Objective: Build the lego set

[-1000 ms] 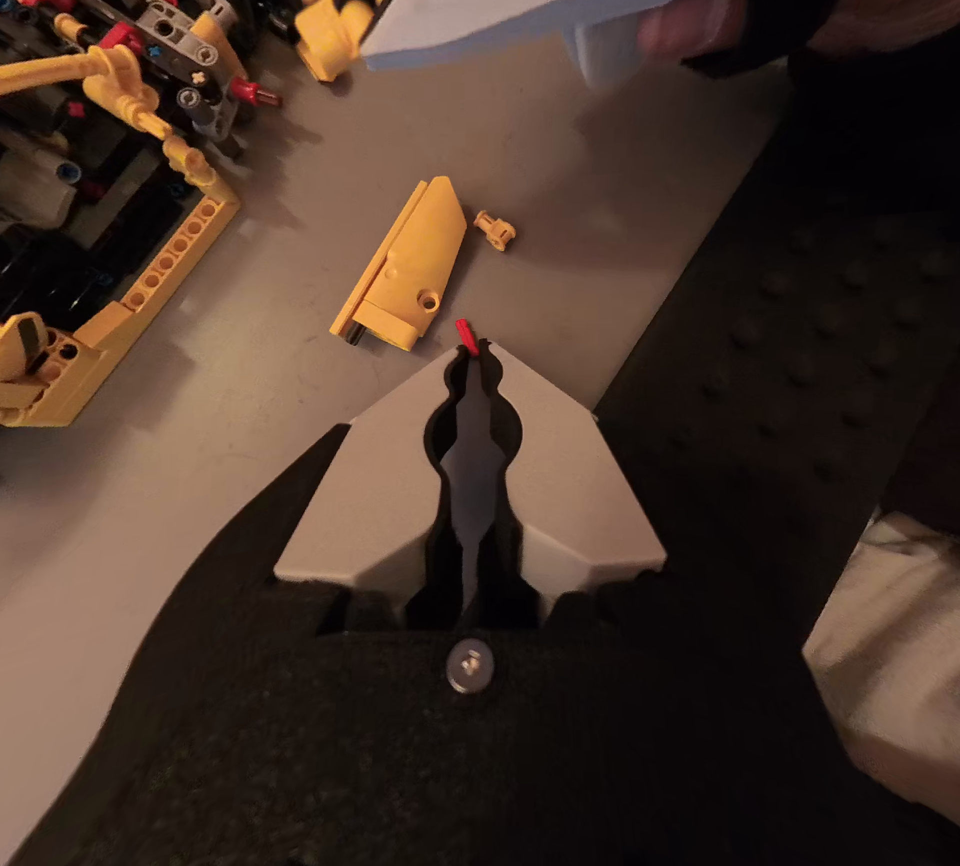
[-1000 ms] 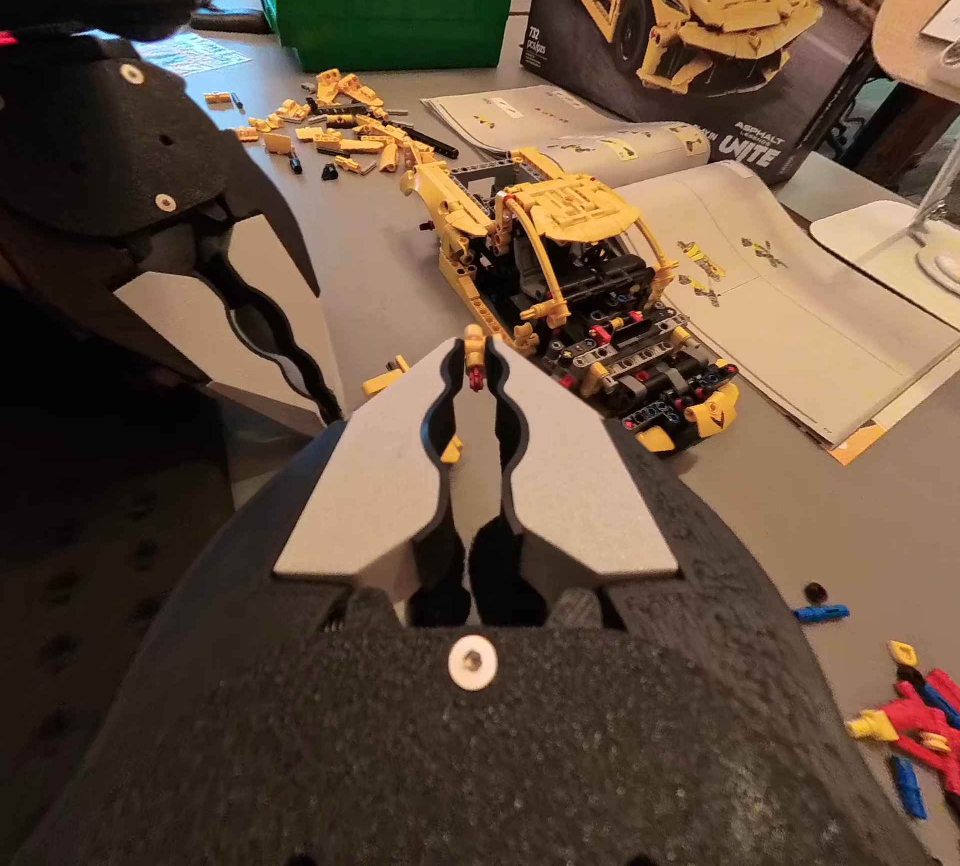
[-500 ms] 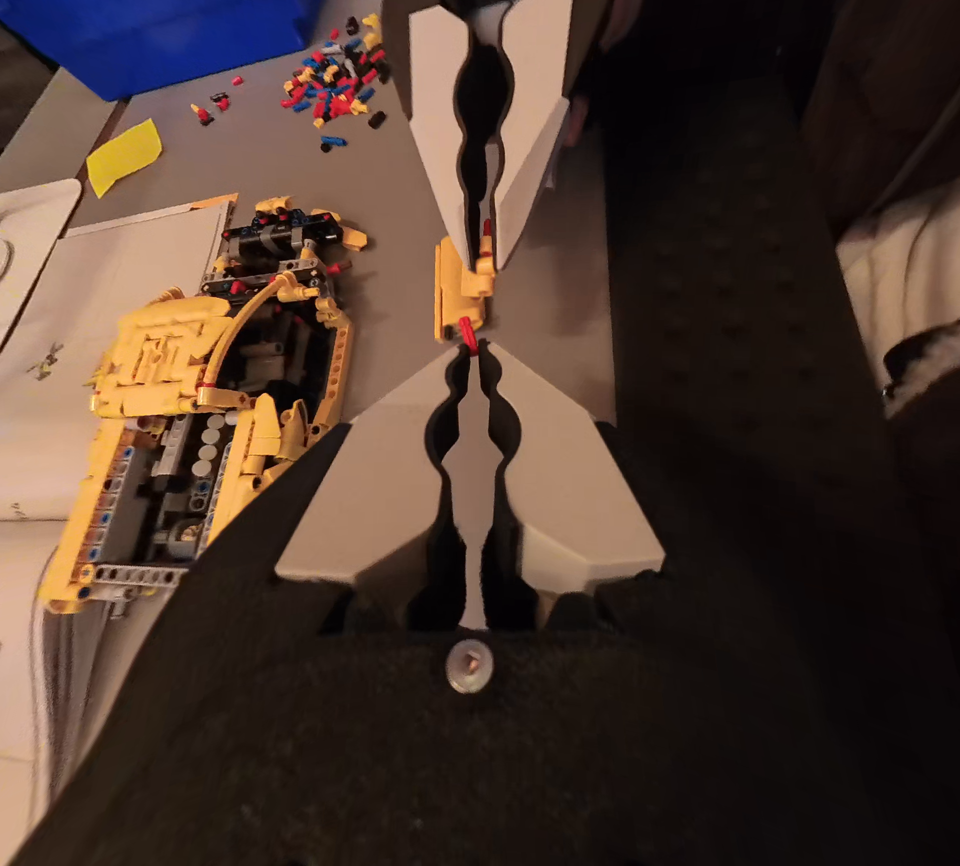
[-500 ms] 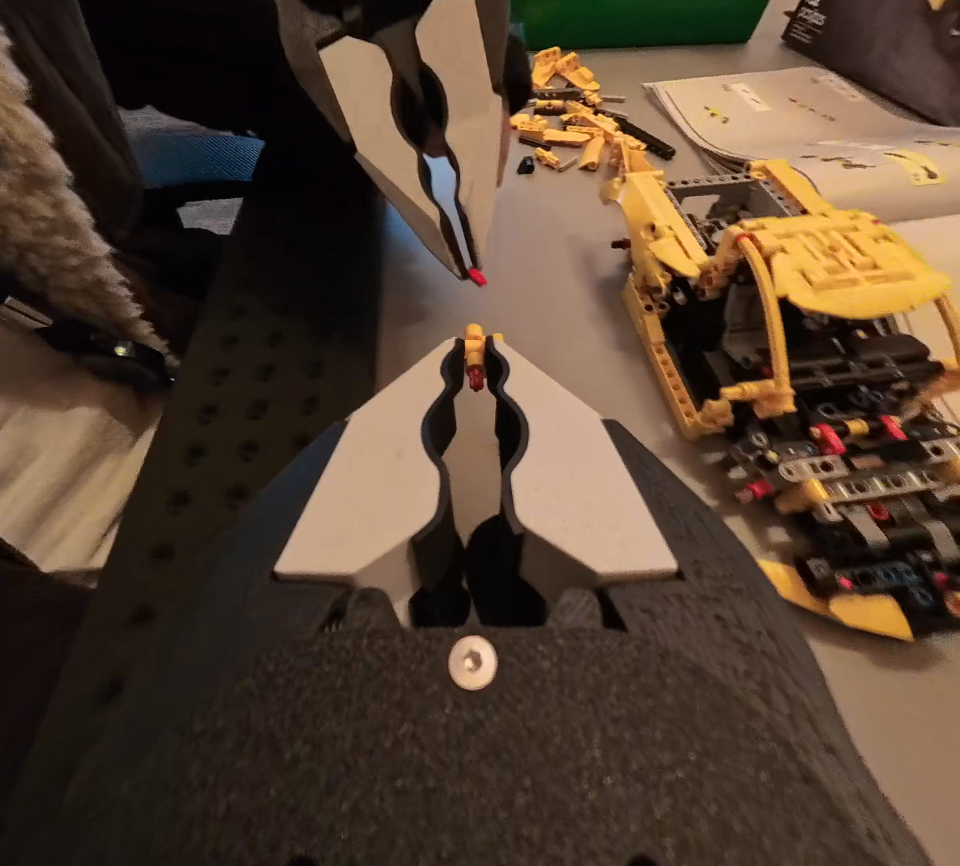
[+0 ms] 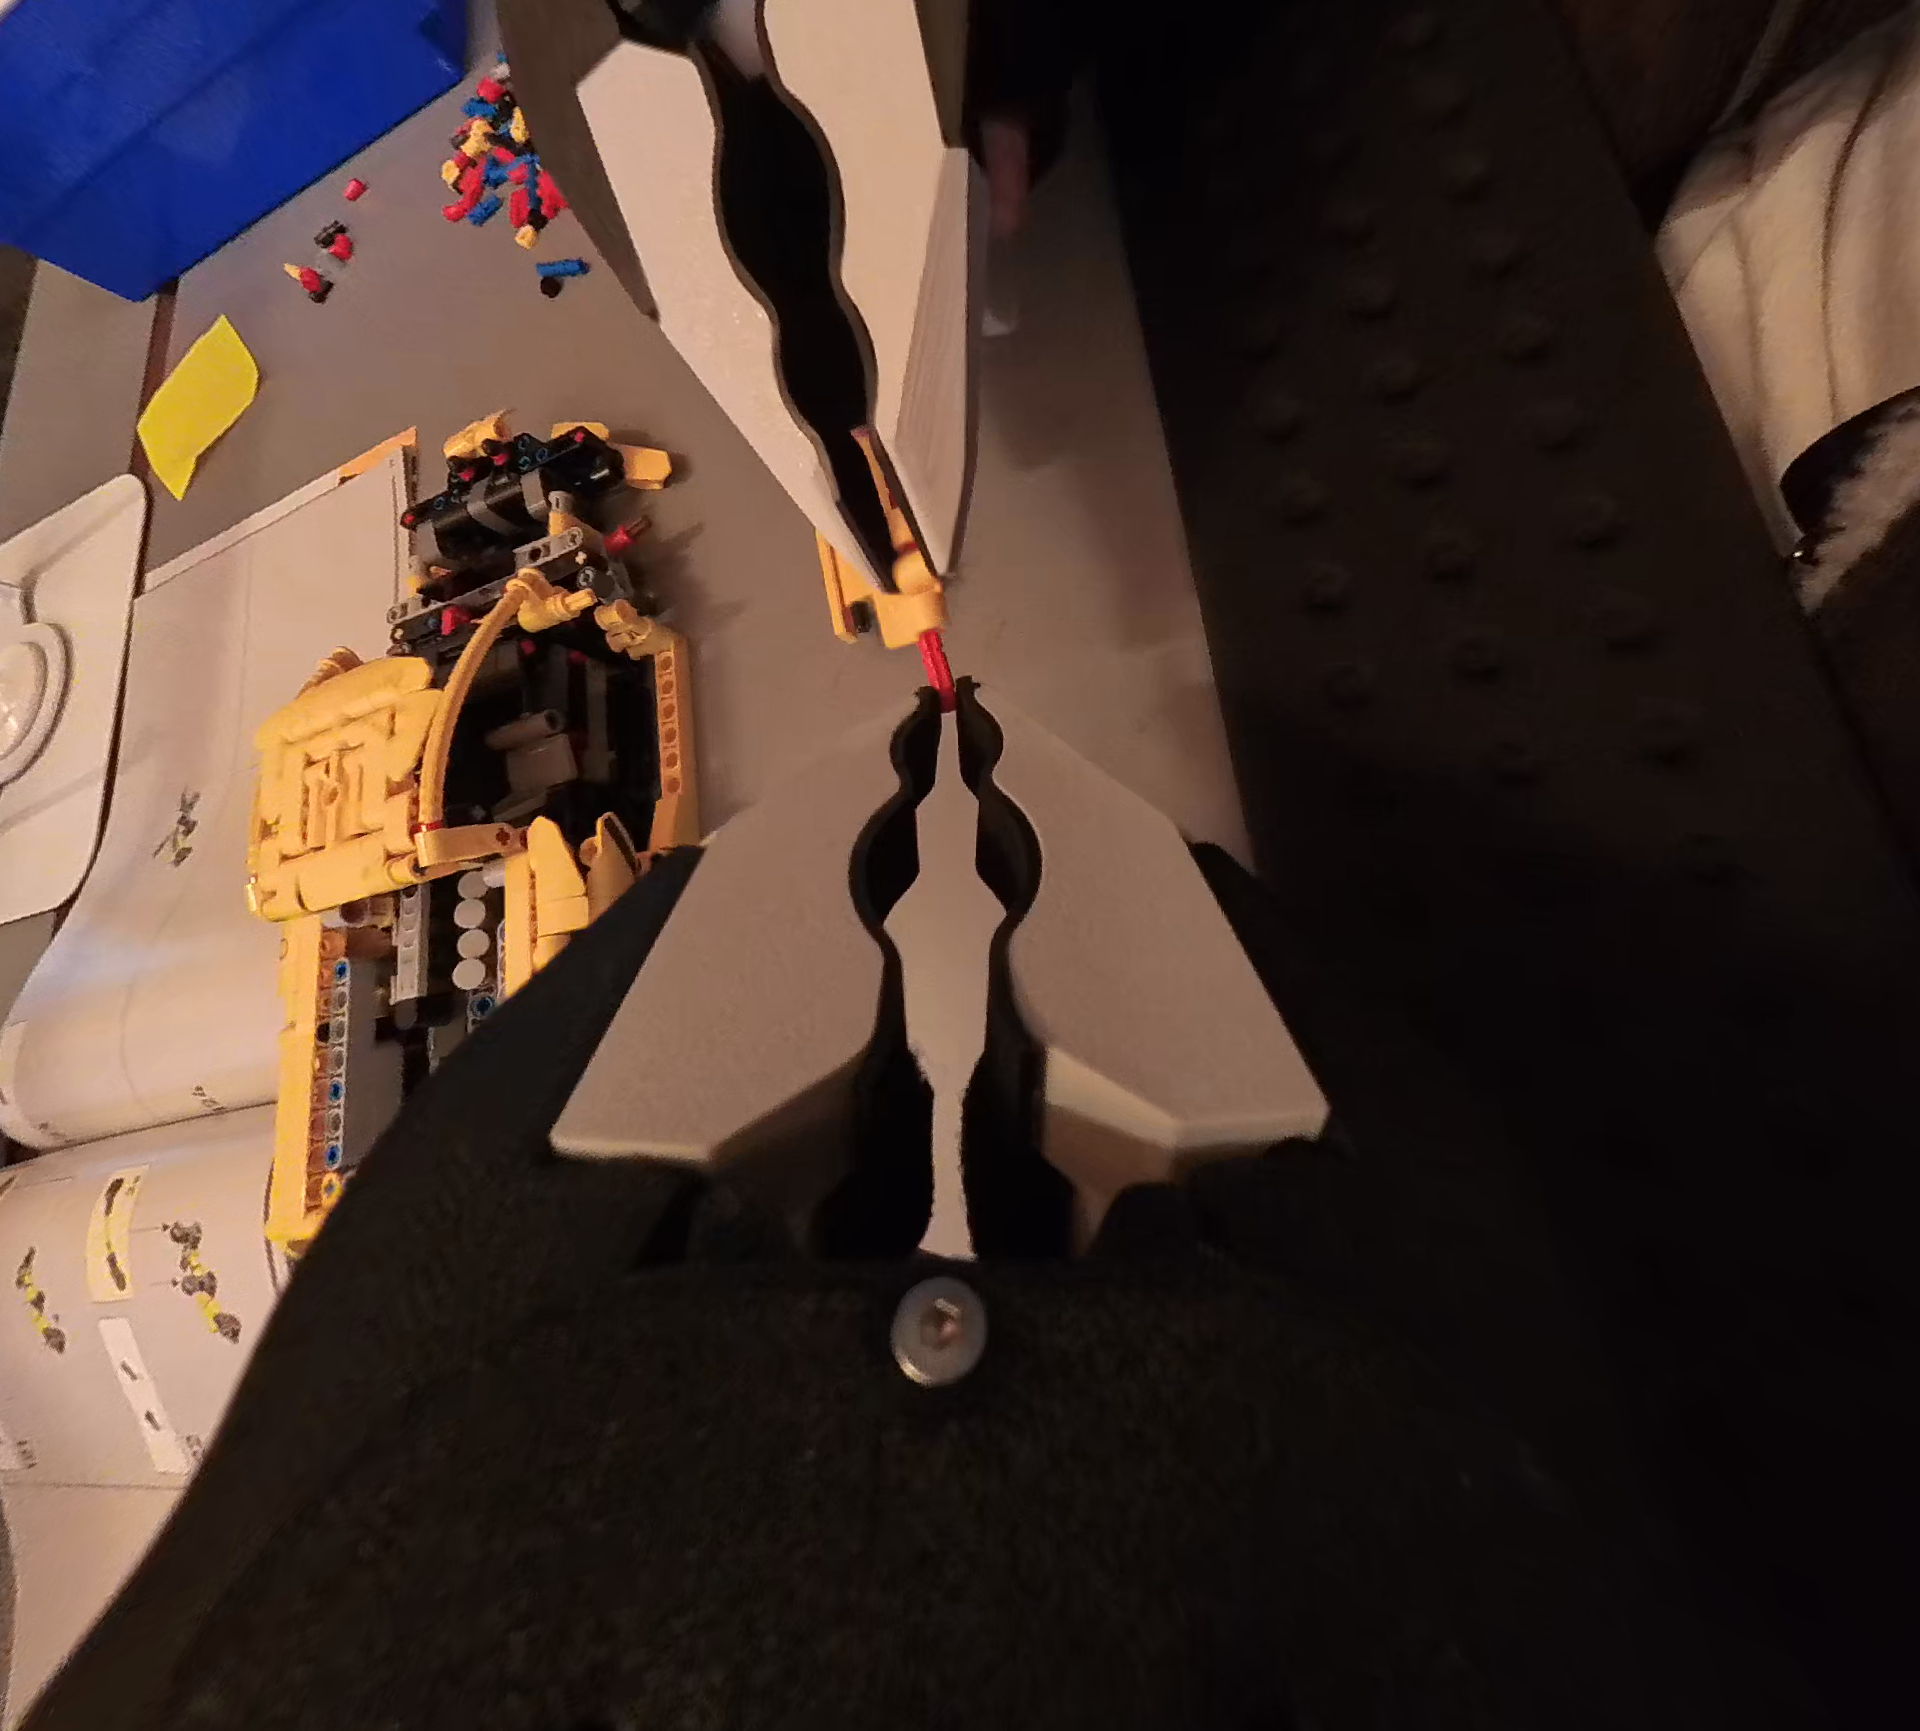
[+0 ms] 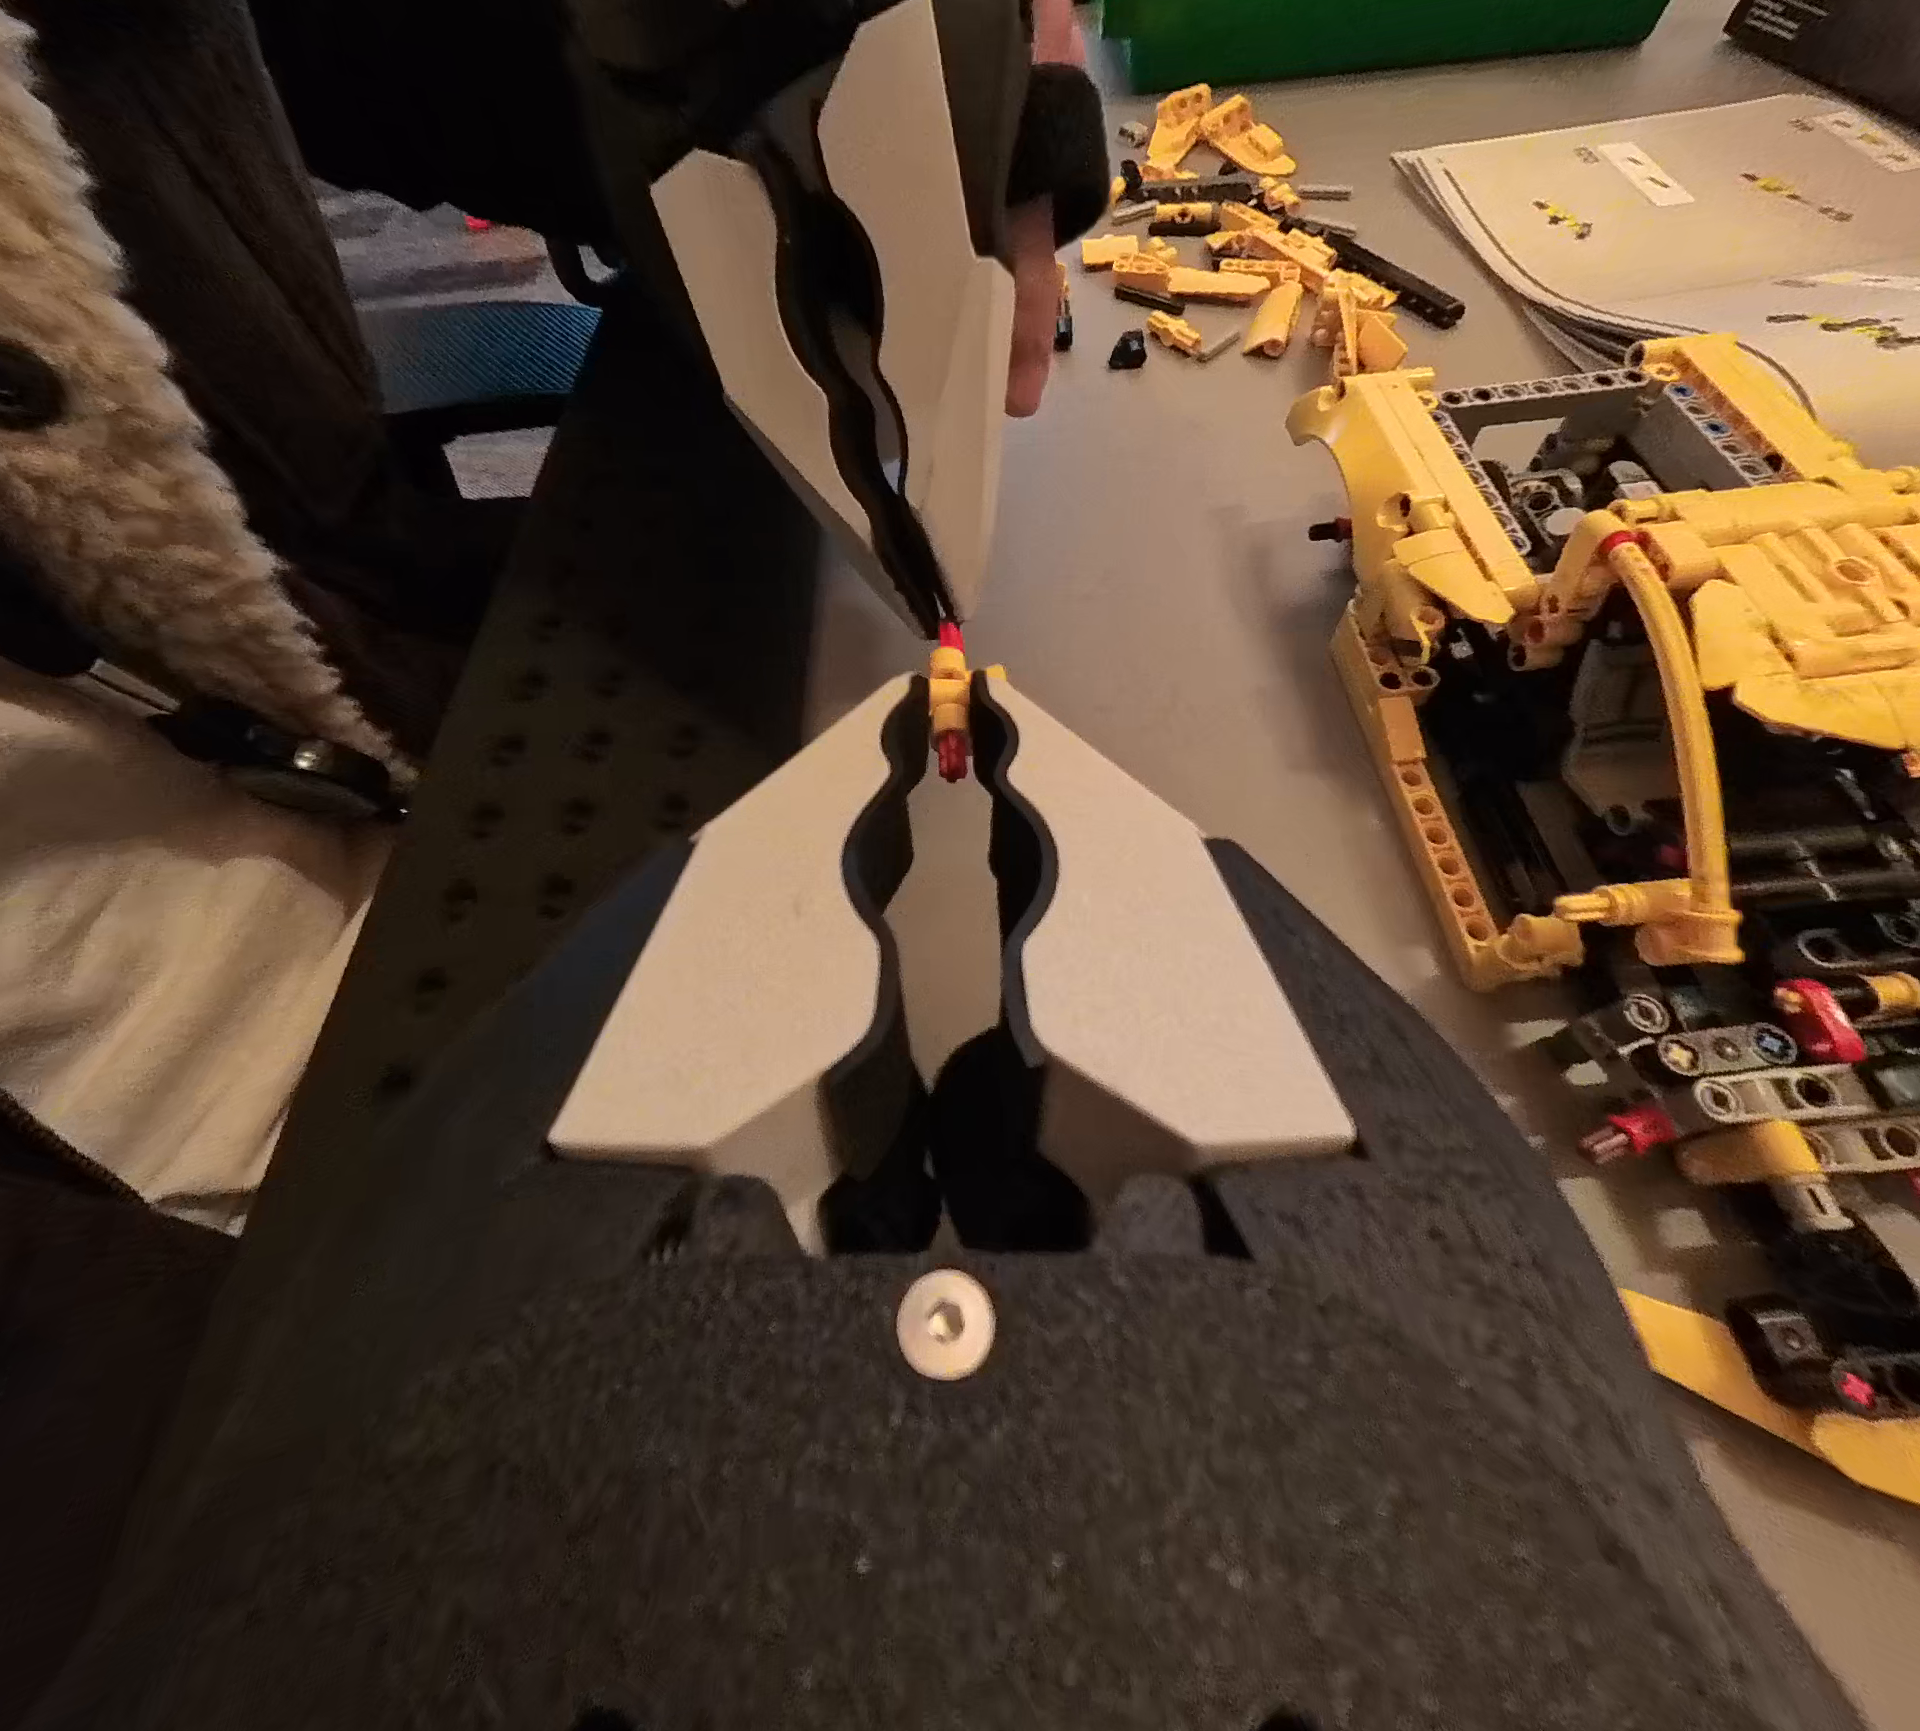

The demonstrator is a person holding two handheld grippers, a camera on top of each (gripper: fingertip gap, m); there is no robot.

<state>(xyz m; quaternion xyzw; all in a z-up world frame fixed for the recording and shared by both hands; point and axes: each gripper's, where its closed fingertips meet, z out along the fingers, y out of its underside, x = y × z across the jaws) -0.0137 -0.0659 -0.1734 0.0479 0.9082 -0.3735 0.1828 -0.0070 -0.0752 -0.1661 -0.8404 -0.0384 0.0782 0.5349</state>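
Now red pin (image 5: pixel 933 665) tip inside yellow connector (image 6: pixel 948 692).

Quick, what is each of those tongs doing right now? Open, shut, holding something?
Left tongs: shut on a small red pin.
Right tongs: shut on a small yellow connector with a red pin through it.

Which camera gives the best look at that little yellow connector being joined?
The right wrist view: the yellow connector sits sharp and centred in the right gripper, meeting the left gripper's red pin. The left wrist view shows the connector smaller, partly hidden by the right gripper's fingers.
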